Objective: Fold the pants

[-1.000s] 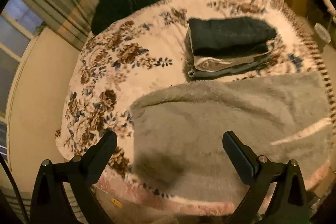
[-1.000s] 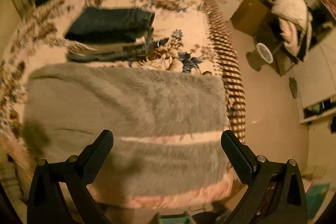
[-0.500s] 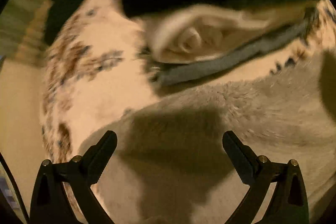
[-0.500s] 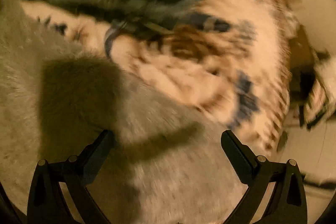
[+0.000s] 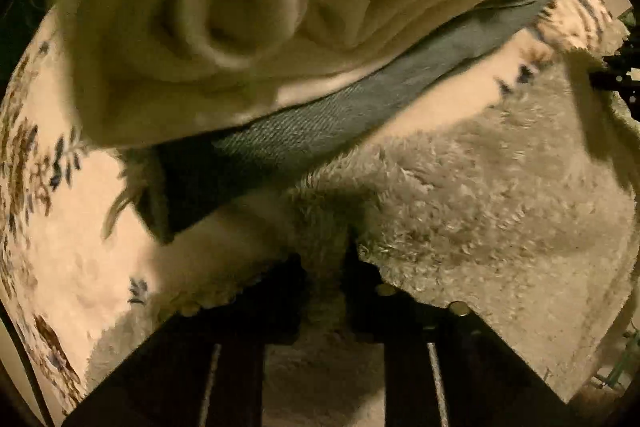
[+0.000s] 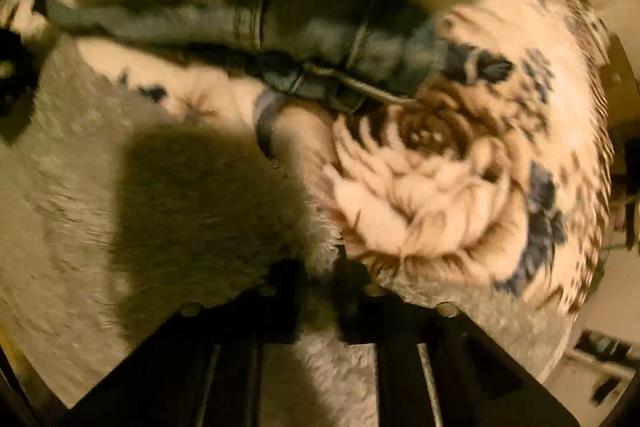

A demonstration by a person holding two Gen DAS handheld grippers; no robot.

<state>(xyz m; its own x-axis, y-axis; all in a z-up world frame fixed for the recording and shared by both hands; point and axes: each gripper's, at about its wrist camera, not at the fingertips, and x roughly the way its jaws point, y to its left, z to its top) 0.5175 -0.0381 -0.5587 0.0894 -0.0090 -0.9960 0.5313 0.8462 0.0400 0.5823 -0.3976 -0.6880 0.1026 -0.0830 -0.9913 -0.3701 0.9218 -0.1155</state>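
The grey fluffy pants (image 5: 460,211) lie spread on the bed, with their far edge just ahead of both grippers. My left gripper (image 5: 326,263) points straight down at the far left corner. Its jaws are closing, and a tuft of the grey pile is pinched between the pads. My right gripper (image 6: 322,267) stands the same way at the far right corner of the pants (image 6: 80,187), jaws closing on a fold of the fluffy edge. Each gripper's shadow falls on the fabric.
A floral fleece blanket (image 5: 60,267) covers the bed (image 6: 440,187). Just beyond the pants' edge lies a stack of folded clothes, with a cream lining (image 5: 200,27) over blue denim (image 5: 360,107). The denim's seams (image 6: 320,31) lie close ahead. Bare floor (image 6: 592,307) runs past the bed's right side.
Both grippers came down from high above the bed to the pants' far edge. Their jaws went from wide open to pinched on the grey pile.
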